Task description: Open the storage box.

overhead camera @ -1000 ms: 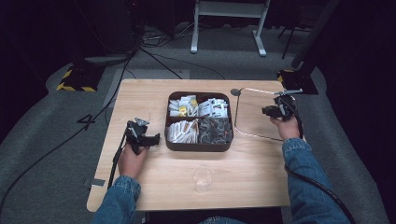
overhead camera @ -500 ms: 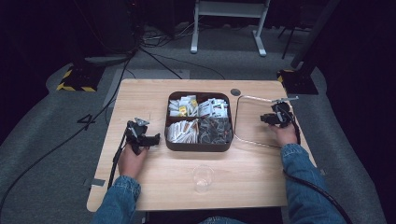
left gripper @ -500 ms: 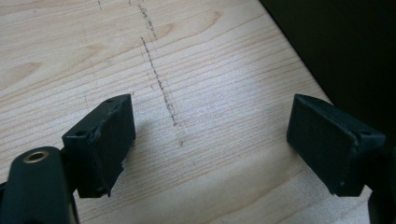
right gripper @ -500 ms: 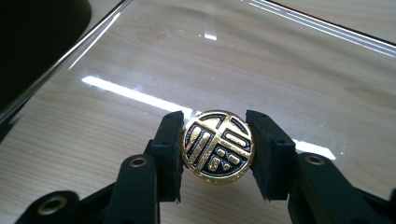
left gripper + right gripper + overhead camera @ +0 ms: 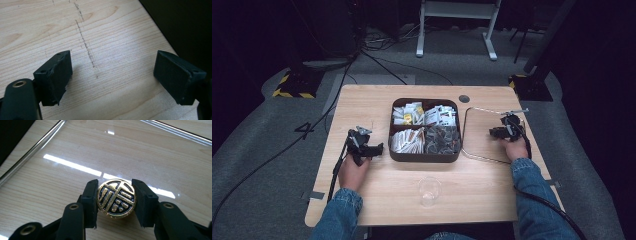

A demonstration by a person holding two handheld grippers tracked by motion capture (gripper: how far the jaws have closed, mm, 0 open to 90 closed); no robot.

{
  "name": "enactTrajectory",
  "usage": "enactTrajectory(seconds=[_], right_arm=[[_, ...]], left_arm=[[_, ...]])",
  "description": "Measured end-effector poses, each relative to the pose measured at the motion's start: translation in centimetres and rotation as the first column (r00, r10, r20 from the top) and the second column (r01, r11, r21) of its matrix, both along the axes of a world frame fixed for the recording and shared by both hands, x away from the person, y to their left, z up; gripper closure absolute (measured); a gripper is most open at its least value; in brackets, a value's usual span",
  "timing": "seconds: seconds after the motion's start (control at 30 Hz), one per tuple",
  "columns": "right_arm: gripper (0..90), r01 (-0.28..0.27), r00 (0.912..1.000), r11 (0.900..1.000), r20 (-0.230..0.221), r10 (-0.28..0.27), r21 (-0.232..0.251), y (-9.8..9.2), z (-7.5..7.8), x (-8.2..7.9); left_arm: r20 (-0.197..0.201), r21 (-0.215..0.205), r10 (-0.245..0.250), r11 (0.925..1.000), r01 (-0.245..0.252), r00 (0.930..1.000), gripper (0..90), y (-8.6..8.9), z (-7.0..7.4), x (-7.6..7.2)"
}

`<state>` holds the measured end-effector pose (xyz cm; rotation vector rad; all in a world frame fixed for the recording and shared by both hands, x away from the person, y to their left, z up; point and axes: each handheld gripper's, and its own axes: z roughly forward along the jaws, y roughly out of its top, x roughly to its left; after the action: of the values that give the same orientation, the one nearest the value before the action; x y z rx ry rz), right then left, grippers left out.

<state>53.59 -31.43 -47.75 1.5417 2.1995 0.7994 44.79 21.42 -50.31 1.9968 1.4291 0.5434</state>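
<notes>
A clear glass lid (image 5: 479, 135) with a metal rim lies flat on the wooden table (image 5: 362, 110), right of the dark square box (image 5: 424, 159). My right gripper (image 5: 493, 132) is shut on the lid's round gold-and-black knob (image 5: 116, 198), which sits between the jaws of the right gripper (image 5: 115, 195). The box has compartments filled with several small packets (image 5: 439, 116). My left gripper (image 5: 379, 147) rests on the table just left of the box. In its own view the left gripper (image 5: 112, 75) stands open over bare wood, the box's dark wall (image 5: 185, 22) ahead.
A clear plastic cup (image 5: 429, 190) stands near the table's front edge, in front of the box. A small dark round disc (image 5: 464, 98) sits near the far edge. Cables and stand legs lie on the floor beyond the table.
The right gripper has brought the lid by its knob down and slightly towards the person, so the lid now lies flat on the table. The left gripper has not moved.
</notes>
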Motion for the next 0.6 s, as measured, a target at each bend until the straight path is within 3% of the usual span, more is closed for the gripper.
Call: enactTrajectory(seconds=[0.37,0.6], right_arm=[[57.4,0.009,0.9999,1.0,-0.004,-0.009,0.027,-0.22,-0.1,-0.05],[49.7,0.029,0.9996,0.998,-0.005,-0.029,0.057,-0.35,0.31,-0.19]], left_arm=[[0.0,0.0,0.0,1.0,0.0,1.0,15.9,0.0,0.0,0.0],[0.0,0.0,-0.003,1.0,0.003,1.0,15.9,0.01,0.0,0.01]])
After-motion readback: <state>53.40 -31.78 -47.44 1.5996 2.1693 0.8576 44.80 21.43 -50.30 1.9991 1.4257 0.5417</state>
